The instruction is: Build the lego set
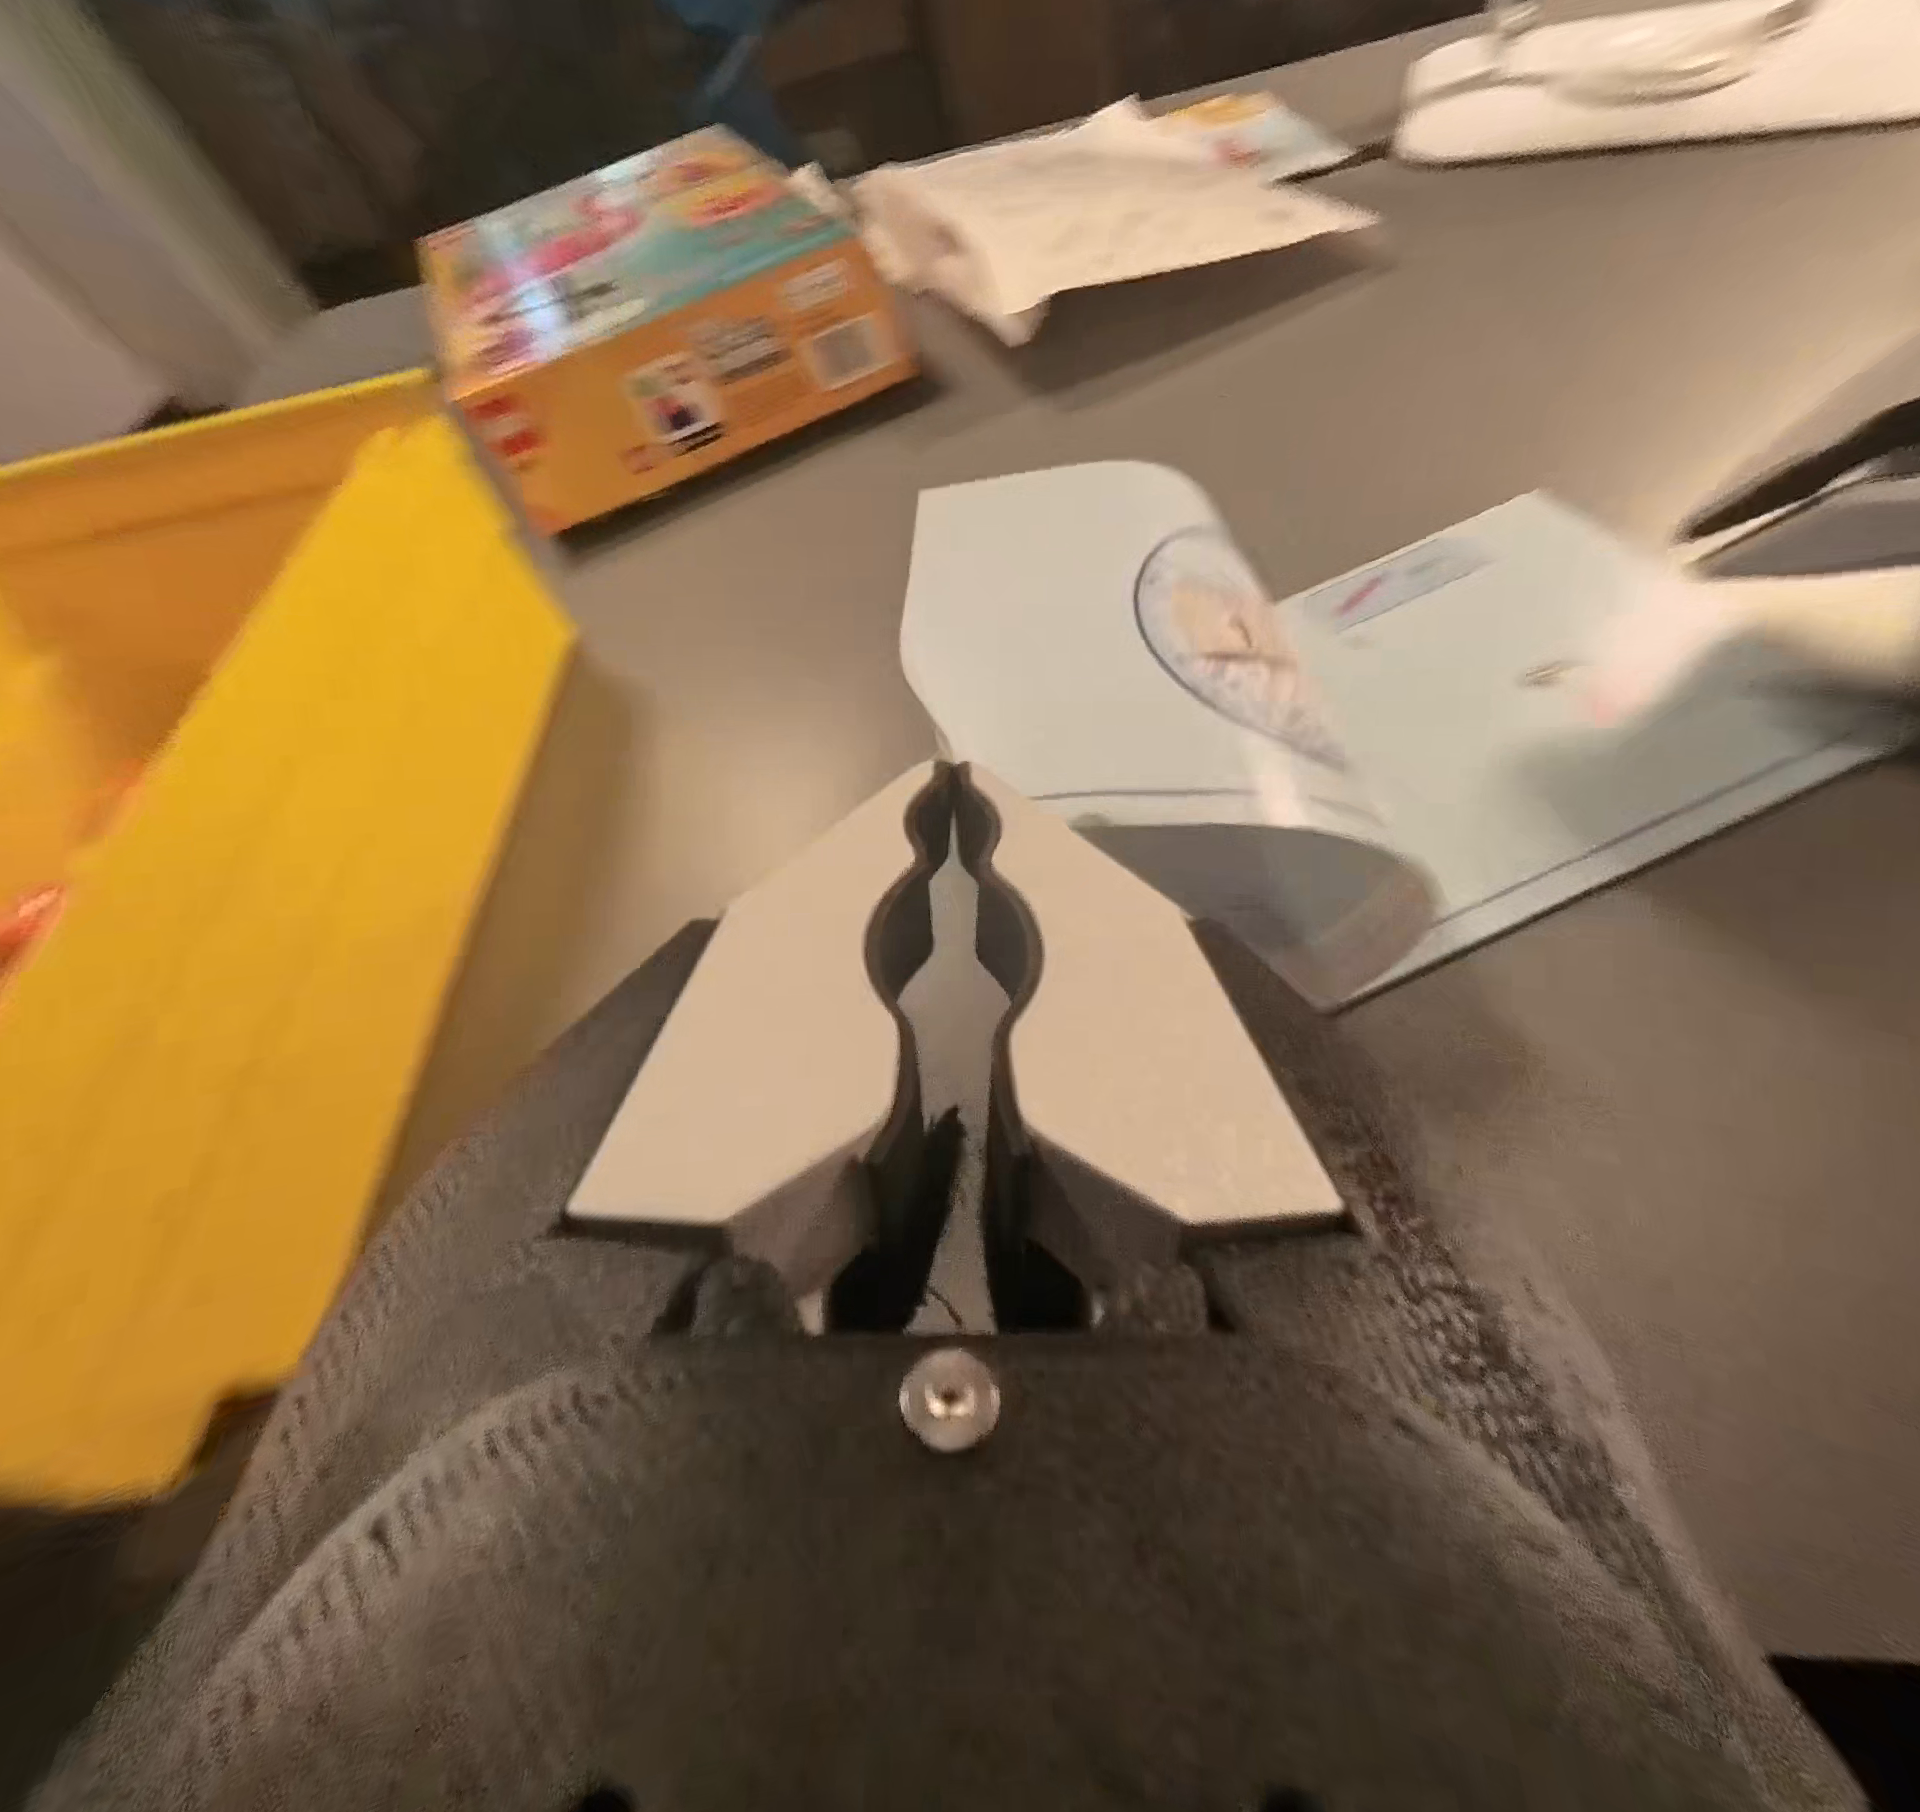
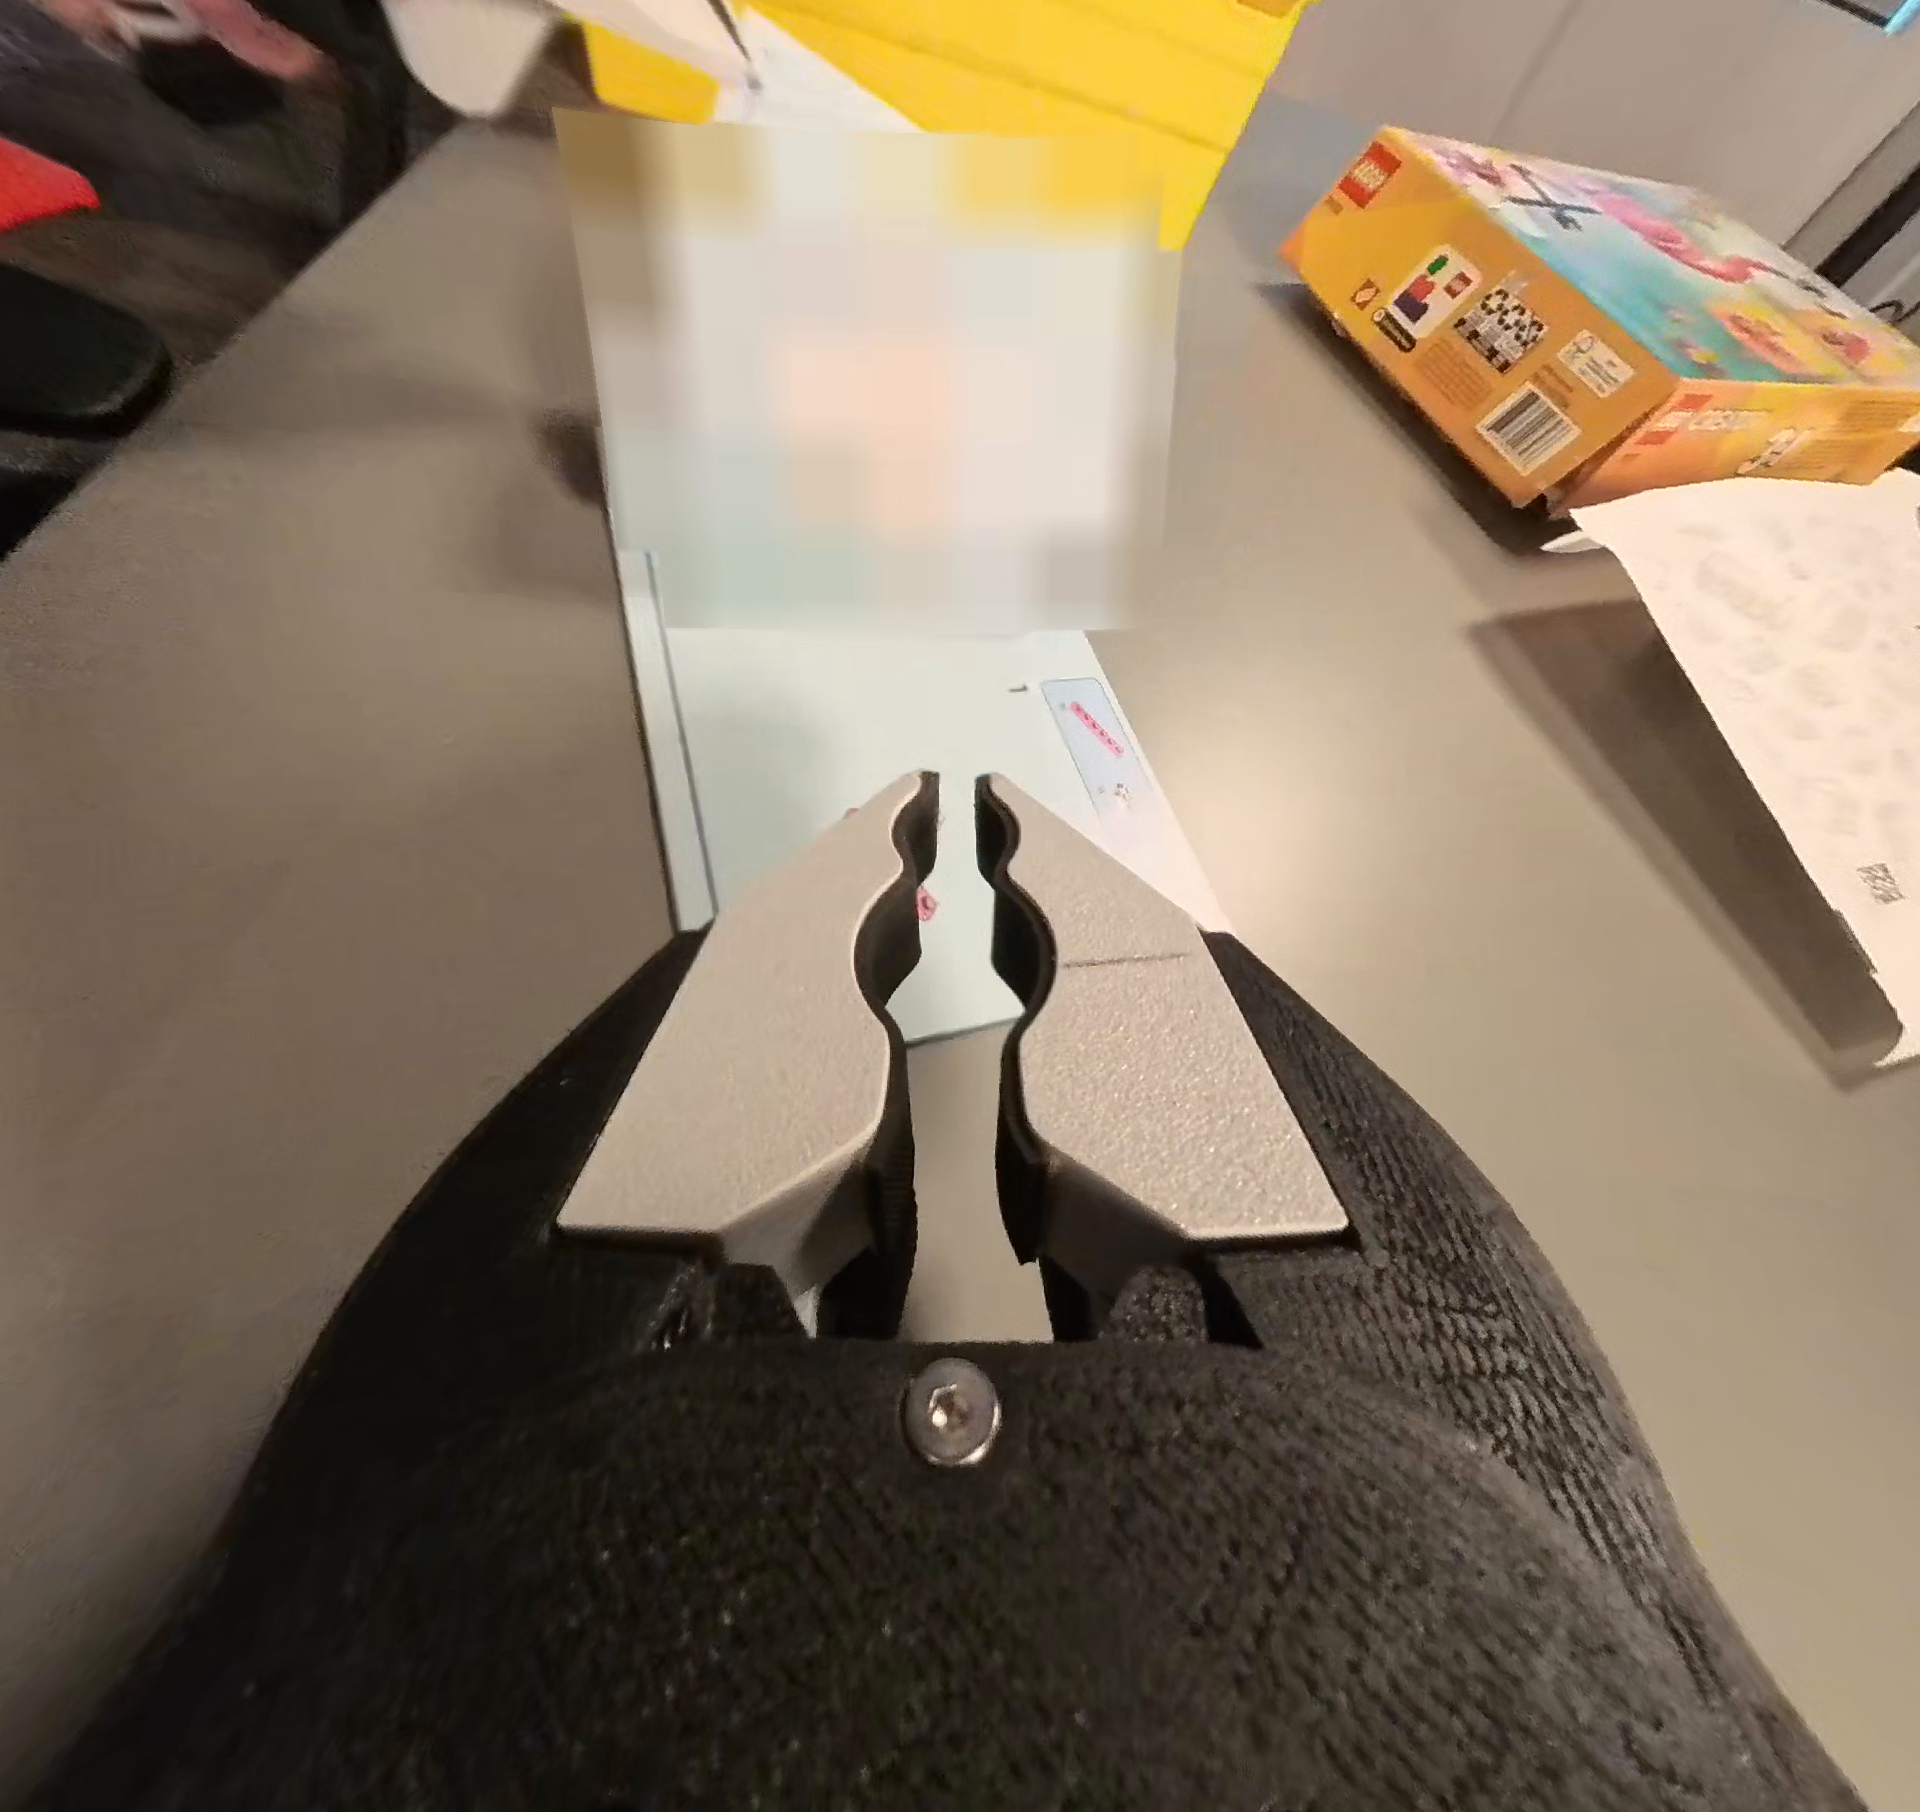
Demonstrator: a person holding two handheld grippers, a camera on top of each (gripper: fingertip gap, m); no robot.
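While the left claw (image 1: 954, 775) is pinching a booklet page (image 1: 1039, 619) corner, the right claw (image 2: 956, 780) (slightly parted, holding nothing) is hovering over the booklet (image 2: 883, 713) on the tabletop (image 2: 312, 723).

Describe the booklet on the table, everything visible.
The booklet is thin, pale blue-white printed paper lying open on the grey table. One page is lifted and curled upward, its corner pinched between the shut fingertips of the left gripper. The pages underneath lie flat. The right gripper hovers above the flat pages with a narrow gap between its fingers, holding nothing. Part of the booklet is masked in the right wrist view.
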